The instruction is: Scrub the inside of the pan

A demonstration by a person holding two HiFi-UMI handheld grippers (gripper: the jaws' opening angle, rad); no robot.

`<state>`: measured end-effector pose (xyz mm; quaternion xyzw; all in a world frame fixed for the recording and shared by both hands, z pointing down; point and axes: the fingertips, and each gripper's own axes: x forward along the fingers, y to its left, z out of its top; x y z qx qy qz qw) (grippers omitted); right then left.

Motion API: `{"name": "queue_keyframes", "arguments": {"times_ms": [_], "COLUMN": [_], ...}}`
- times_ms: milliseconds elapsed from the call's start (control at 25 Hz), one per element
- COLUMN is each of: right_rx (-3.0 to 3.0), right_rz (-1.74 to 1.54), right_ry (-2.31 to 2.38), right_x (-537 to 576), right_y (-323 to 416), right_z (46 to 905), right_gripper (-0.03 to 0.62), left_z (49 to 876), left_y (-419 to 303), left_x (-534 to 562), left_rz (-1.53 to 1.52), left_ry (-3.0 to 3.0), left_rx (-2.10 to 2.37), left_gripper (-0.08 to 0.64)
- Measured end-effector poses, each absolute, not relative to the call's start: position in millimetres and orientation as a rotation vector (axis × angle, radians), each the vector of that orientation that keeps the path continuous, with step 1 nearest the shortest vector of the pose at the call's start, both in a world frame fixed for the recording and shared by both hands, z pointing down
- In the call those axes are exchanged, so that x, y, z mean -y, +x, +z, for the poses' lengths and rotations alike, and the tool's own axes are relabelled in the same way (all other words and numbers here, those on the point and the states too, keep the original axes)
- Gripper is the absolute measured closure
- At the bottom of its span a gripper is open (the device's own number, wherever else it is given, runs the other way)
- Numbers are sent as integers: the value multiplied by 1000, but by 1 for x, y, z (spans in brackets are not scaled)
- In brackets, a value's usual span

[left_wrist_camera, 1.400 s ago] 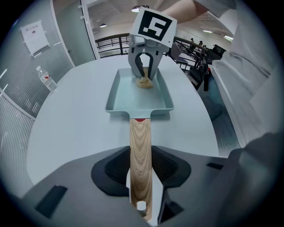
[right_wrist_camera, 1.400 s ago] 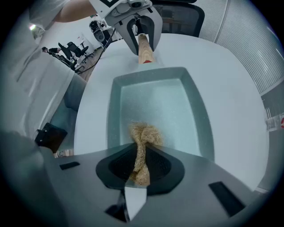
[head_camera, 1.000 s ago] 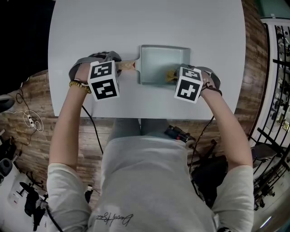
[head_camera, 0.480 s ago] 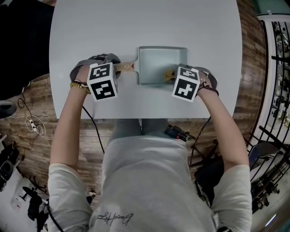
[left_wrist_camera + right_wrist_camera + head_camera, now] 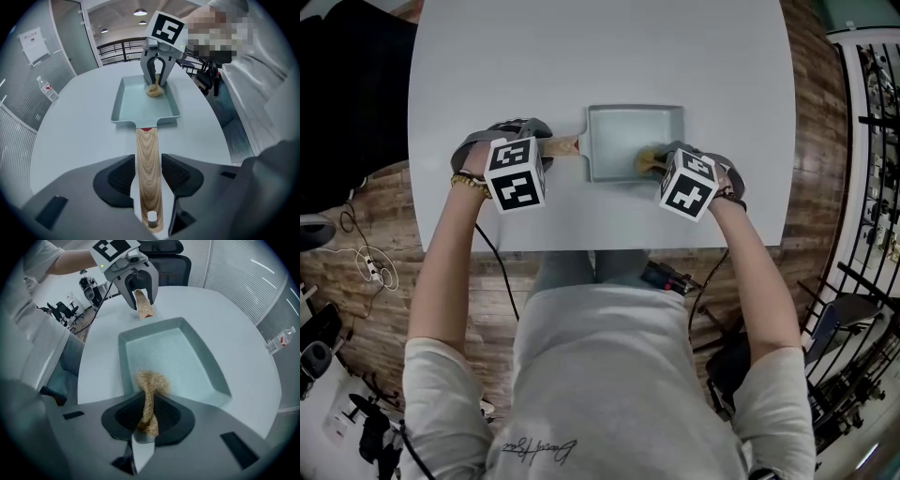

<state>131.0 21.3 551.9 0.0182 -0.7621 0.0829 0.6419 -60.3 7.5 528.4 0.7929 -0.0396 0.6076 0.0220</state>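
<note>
Bright, even light from ceiling lamps (image 5: 139, 11); soft shadows, fisheye-warped, vignetted edges.

a pale grey table (image 5: 487, 56) with rounded corners is standing on a wood-plank floor (image 5: 822, 94). a pale teal rectangular pan (image 5: 623, 131) is lying flat on it near the person's edge, its wooden handle (image 5: 565, 145) pointing toward the head view's left.

The pan (image 5: 628, 131) sits on the table (image 5: 581, 56) just ahead of the right gripper (image 5: 149, 411), which pinches the scrubber (image 5: 152, 380) inside the pan's near edge. The pan's handle (image 5: 148, 143) runs back between the left gripper's (image 5: 148, 165) just-opened jaws.
</note>
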Motion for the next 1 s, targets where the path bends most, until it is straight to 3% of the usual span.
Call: {"name": "queue_keyframes", "arguments": {"times_ms": [480,840,1000], "right_rx": [1864,2002,2074], "right_rz": [251,326,360], "right_ry": [240,430,529], "right_x": [-14,-16,-20], "right_y": [125,119,119], "right_z": [526,486,461], "right_gripper": [523,523,523], "left_z": [480,436,411], "left_y": [-43,-33,-20], "left_x": [-15,-17,-29], "left_rz": [1674,1331,1076], "left_ry": [2569,2603,2576], "left_rx": [244,698,796], "left_gripper": [386,520,541]}}
